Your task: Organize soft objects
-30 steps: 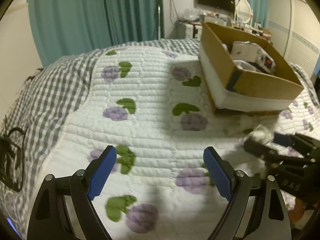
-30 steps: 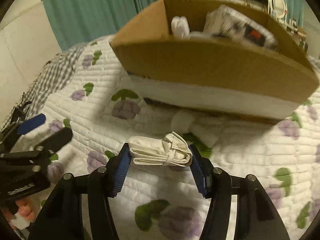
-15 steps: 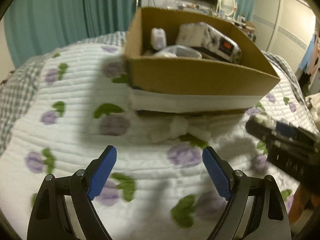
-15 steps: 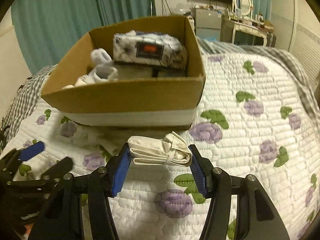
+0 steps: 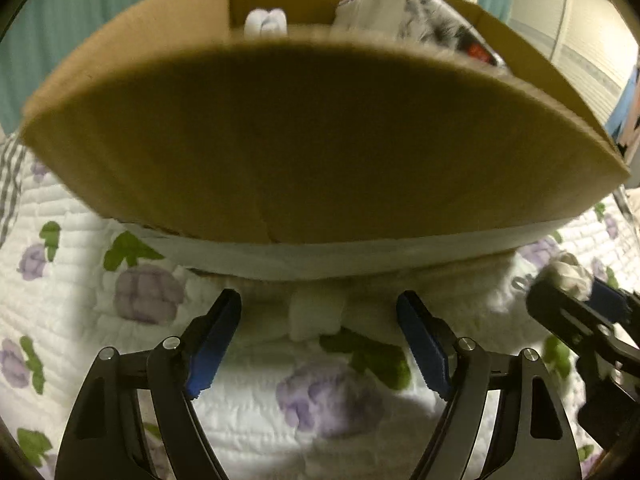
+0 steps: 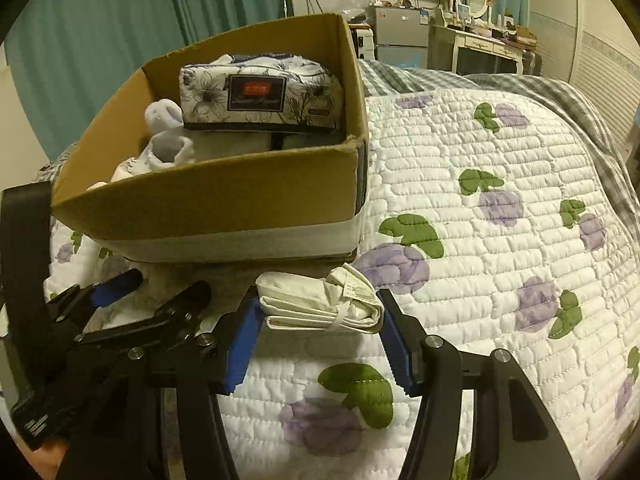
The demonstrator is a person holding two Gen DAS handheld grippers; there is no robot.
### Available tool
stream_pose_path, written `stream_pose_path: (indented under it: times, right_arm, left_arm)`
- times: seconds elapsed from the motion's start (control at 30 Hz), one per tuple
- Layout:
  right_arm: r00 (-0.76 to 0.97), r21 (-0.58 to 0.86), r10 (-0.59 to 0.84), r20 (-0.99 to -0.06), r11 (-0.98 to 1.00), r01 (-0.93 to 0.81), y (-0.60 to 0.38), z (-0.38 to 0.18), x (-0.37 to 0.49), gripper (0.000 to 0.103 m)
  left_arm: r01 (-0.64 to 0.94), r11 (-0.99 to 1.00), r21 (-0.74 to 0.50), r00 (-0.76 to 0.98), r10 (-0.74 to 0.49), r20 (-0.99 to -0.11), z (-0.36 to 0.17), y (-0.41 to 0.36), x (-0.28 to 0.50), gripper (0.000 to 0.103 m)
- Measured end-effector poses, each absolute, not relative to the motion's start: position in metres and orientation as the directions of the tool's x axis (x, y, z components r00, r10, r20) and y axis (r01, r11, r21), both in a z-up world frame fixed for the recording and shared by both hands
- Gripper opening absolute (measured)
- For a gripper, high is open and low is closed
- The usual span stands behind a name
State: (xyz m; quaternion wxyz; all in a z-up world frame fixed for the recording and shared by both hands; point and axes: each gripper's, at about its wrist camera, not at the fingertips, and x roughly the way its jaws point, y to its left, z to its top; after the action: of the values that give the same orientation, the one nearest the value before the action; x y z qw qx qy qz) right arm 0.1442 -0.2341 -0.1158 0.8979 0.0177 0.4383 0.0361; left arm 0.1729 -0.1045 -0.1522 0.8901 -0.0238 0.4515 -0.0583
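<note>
The left gripper (image 5: 319, 340) now sits low and close against the near wall of the cardboard box (image 5: 320, 128) — a second ago it hung over bare quilt. Its jaws have just been narrowing around the white sock (image 5: 316, 316) lying there, pads not yet touching. The right gripper (image 6: 318, 334) is clenched on a folded cream cloth (image 6: 316, 306), now beside the box's right corner — likely next to go in.
</note>
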Motion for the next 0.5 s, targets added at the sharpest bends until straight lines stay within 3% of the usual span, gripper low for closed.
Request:
stream_pose_path:
  times: [0.07,0.17,0.23,0.33,0.5]
  right_arm:
    - [0.611,0.064,0.081,-0.788,0.997,-0.049,-0.234,-0.117,0.145,0.056]
    - [0.608,0.07,0.084,-0.79,0.996,-0.047,-0.234,-0.118,0.144,0.056]
    - [0.605,0.08,0.092,-0.791,0.996,-0.048,-0.234,-0.118,0.144,0.056]
    - [0.603,0.09,0.102,-0.791,0.995,-0.051,-0.234,-0.118,0.142,0.056]
    - [0.612,0.094,0.106,-0.784,0.994,-0.052,-0.234,-0.115,0.138,0.056]
  left_arm:
    - [0.084,0.991,-0.108,0.59,-0.137,-0.796,-0.154,-0.103,0.172,0.071]
    - [0.098,0.989,-0.111,0.595,-0.148,-0.79,-0.153,-0.1,0.17,0.056]
    - [0.091,0.987,-0.13,0.596,-0.158,-0.787,-0.151,-0.092,0.166,0.04]
    - [0.084,0.984,-0.158,0.603,-0.176,-0.778,-0.145,-0.082,0.157,0.031]
    - [0.109,0.984,-0.139,0.616,-0.176,-0.768,-0.134,-0.078,0.142,0.028]
